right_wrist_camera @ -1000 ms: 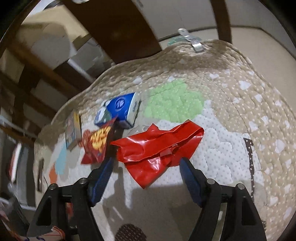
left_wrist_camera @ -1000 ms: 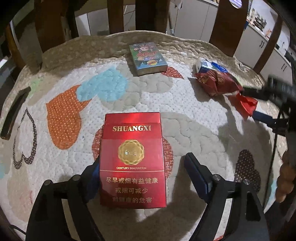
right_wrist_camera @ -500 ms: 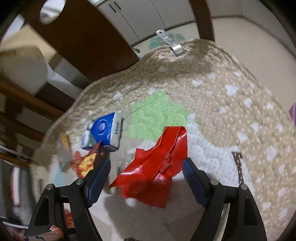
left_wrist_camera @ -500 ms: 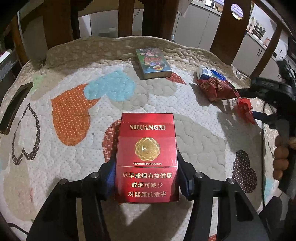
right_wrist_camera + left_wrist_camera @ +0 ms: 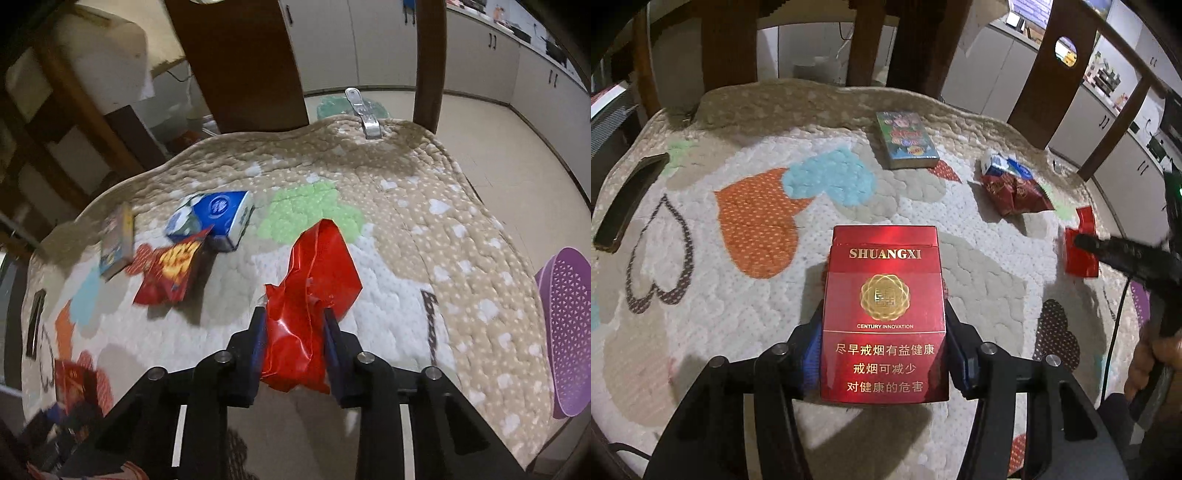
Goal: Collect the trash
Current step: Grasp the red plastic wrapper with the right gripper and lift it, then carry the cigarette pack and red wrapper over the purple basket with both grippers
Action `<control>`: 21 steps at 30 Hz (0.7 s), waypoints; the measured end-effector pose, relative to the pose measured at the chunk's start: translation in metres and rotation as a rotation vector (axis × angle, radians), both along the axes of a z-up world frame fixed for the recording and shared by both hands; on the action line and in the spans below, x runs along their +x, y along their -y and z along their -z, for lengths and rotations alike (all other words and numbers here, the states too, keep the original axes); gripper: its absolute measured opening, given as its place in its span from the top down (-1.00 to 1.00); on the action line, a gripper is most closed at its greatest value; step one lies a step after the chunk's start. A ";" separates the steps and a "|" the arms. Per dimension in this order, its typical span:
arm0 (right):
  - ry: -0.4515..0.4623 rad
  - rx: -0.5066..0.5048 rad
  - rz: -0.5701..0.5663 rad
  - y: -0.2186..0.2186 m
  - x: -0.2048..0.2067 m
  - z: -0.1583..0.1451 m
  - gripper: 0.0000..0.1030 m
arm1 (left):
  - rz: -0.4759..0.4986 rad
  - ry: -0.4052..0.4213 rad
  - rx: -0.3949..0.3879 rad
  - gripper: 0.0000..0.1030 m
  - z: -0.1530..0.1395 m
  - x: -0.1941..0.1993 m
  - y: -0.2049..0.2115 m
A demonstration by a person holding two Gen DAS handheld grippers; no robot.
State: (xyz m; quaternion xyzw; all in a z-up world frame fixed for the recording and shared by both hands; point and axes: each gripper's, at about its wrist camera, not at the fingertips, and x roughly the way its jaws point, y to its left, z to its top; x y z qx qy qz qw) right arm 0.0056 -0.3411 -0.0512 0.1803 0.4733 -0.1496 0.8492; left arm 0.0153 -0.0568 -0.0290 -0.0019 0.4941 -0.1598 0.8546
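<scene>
Left wrist view: the left gripper (image 5: pixel 884 354) clamps a red SHUANGXI cigarette pack (image 5: pixel 884 314) by its two long sides, blue pads pressed against the cardboard, the pack's lid closed and its gold emblem facing up. The pack is held above a quilted table cover (image 5: pixel 738 295) patterned with orange, blue and outlined hearts. Farther back on the cover lies a colourful card box (image 5: pixel 907 140), flat and shut. To its right a blue-and-white tissue pack (image 5: pixel 1006 166) sits touching a crumpled red snack bag (image 5: pixel 1015 194). A dark flat remote-like object (image 5: pixel 629 201) lies near the left edge, too dim to identify. At the far right a hand (image 5: pixel 1152 365) holds the other tool, whose tip meets a red wrapper (image 5: pixel 1080 251).

From the right wrist view, the right gripper (image 5: pixel 295 347) has just closed its jaws, and they now pinch that crumpled red plastic wrapper (image 5: pixel 314 295), which stands up between the pads, its upper end above a green patch of the cover. The snack bag (image 5: pixel 171 273) and tissue pack (image 5: pixel 218 214) lie to the left, touching; whether either holds anything cannot be told. A purple perforated basket (image 5: pixel 569 332) shows at the right edge beyond the table, its inside not visible. A metal clip (image 5: pixel 364 114) grips the cover's far edge.
</scene>
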 end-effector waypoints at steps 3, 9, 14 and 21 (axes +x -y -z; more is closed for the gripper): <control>0.022 0.023 -0.021 -0.003 -0.017 -0.007 0.44 | -0.001 0.006 -0.006 -0.06 -0.007 -0.008 -0.004; 0.076 0.093 -0.030 -0.008 -0.053 -0.016 0.45 | 0.011 0.015 -0.017 -0.06 -0.020 -0.024 -0.005; 0.102 0.120 -0.029 -0.012 -0.083 -0.020 0.45 | 0.035 0.039 -0.018 -0.06 -0.034 -0.038 0.000; 0.130 0.098 -0.026 -0.013 -0.113 -0.026 0.45 | 0.078 0.064 0.010 -0.06 -0.044 -0.051 0.013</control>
